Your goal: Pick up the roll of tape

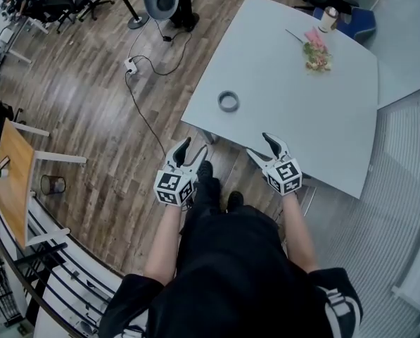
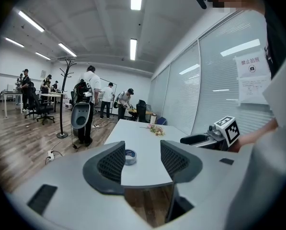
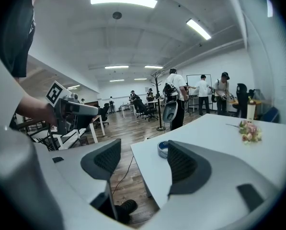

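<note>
A grey roll of tape (image 1: 228, 101) lies flat on the pale table (image 1: 315, 97), close to its near left edge. It shows between the jaws in the left gripper view as the roll of tape (image 2: 130, 156), and beside the right jaw in the right gripper view as the roll of tape (image 3: 163, 148). My left gripper (image 1: 191, 150) hovers open over the floor just short of the table edge. My right gripper (image 1: 264, 147) is open at the table's near edge. Both hold nothing and are well short of the tape.
A small bunch of flowers (image 1: 316, 56) and a cup (image 1: 328, 19) sit at the table's far side. A cable with a power strip (image 1: 131, 66) runs across the wooden floor at left. A coat stand (image 2: 63, 99) and several people stand farther back in the room.
</note>
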{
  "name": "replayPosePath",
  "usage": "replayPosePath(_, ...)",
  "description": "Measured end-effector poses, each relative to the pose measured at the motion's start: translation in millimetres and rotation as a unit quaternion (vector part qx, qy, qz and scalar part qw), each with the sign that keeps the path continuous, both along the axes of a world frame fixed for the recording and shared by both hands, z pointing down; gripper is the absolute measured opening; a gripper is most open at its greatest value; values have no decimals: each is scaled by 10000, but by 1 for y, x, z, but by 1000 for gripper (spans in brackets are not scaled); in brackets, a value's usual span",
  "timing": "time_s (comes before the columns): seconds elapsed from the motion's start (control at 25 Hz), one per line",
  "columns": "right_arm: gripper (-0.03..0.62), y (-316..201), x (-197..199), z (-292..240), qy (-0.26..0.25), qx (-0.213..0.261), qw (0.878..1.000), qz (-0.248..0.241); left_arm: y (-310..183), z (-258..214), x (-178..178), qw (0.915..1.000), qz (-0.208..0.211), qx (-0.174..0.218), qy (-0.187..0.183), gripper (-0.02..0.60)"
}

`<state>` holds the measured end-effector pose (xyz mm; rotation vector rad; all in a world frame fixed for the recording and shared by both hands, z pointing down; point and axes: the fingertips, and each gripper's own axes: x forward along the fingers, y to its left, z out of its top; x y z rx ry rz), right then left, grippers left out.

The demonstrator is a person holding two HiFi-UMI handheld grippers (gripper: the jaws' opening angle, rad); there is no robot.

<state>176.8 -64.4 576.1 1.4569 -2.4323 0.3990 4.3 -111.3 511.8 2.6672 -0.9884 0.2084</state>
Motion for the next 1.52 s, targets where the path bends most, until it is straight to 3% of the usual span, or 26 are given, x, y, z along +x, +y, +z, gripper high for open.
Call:
replayPosePath(0.8, 318, -56, -19, 20, 80, -347, 9979, 534, -86, 19, -2, 9975, 678, -197, 96, 230)
replayPosePath(1.52, 314, -121, -37, 25, 103, -422, 9915, 1229, -168, 18, 8, 9861, 1645, -191, 139, 236)
